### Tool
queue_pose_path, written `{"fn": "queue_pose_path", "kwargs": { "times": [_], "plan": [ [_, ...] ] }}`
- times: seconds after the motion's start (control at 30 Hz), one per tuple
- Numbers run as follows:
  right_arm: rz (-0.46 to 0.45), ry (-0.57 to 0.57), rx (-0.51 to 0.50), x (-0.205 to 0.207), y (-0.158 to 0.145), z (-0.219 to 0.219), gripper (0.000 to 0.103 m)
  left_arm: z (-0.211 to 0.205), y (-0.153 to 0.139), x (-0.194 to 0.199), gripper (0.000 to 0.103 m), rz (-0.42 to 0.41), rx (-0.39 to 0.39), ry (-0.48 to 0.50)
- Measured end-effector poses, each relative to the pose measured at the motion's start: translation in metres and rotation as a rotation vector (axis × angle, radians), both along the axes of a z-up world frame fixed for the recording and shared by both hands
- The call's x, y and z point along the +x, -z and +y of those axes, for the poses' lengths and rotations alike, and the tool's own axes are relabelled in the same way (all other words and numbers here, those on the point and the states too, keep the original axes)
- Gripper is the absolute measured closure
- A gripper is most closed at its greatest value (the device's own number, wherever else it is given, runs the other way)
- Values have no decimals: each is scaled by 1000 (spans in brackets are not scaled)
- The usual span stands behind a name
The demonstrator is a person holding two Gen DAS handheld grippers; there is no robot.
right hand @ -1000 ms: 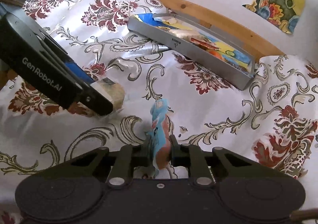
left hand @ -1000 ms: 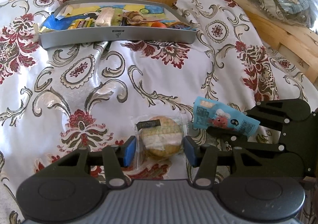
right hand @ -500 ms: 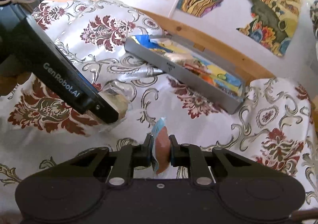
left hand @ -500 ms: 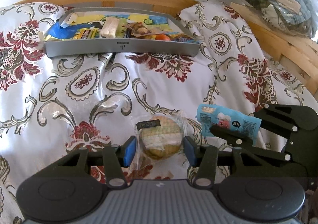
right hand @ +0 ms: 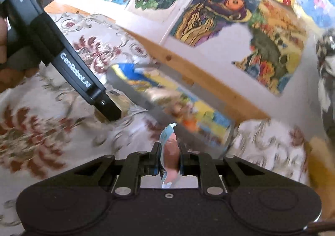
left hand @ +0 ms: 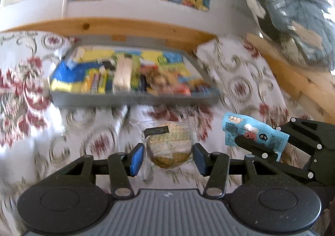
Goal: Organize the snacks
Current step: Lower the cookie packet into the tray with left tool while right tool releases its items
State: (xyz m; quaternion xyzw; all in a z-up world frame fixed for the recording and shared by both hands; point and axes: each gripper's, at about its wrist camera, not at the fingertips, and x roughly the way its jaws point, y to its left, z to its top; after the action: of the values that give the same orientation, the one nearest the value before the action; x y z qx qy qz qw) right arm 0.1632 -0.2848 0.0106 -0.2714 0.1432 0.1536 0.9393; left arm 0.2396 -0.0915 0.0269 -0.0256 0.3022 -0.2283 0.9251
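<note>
A round pastry in clear wrap (left hand: 169, 148) sits between the blue pads of my left gripper (left hand: 168, 159), which is shut on it and holds it above the floral cloth. From the right wrist view the same pastry (right hand: 119, 103) shows at the left gripper's tip. My right gripper (right hand: 169, 161) is shut on a light blue snack packet (right hand: 167, 137), held on edge. The packet (left hand: 251, 131) also appears at the right in the left wrist view, level with the pastry. Ahead, the grey tray (left hand: 134, 101) holds several snacks; its near wall (right hand: 144, 100) is blurred.
A floral cloth (left hand: 37, 123) covers the surface. Behind the tray runs a wooden frame (left hand: 125, 26), with posters (right hand: 219, 16) on the white wall. A plastic bag of clothes (left hand: 293, 16) lies at the back right. A hand (right hand: 6, 51) grips the left gripper's handle.
Both grippers have risen off the cloth with their snacks and moved toward the tray. The views have tilted up, so more of the wall shows.
</note>
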Motion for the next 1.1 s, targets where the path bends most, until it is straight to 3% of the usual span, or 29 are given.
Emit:
{"fn": "queue_pose_path", "kwargs": {
  "times": [0.23,0.5,1.1],
  "plan": [
    [-51,-8,-65,86,-26,-1,86,-3,-25,66,48,-97,-9,-39],
    [-25,20,-121,165,-22,-15,86,-15,-22,136,48,-100,-90,-105],
    [116,154,19,236,-8,-31,85,-35,4,177,48,-102,-111,-78]
  ]
}}
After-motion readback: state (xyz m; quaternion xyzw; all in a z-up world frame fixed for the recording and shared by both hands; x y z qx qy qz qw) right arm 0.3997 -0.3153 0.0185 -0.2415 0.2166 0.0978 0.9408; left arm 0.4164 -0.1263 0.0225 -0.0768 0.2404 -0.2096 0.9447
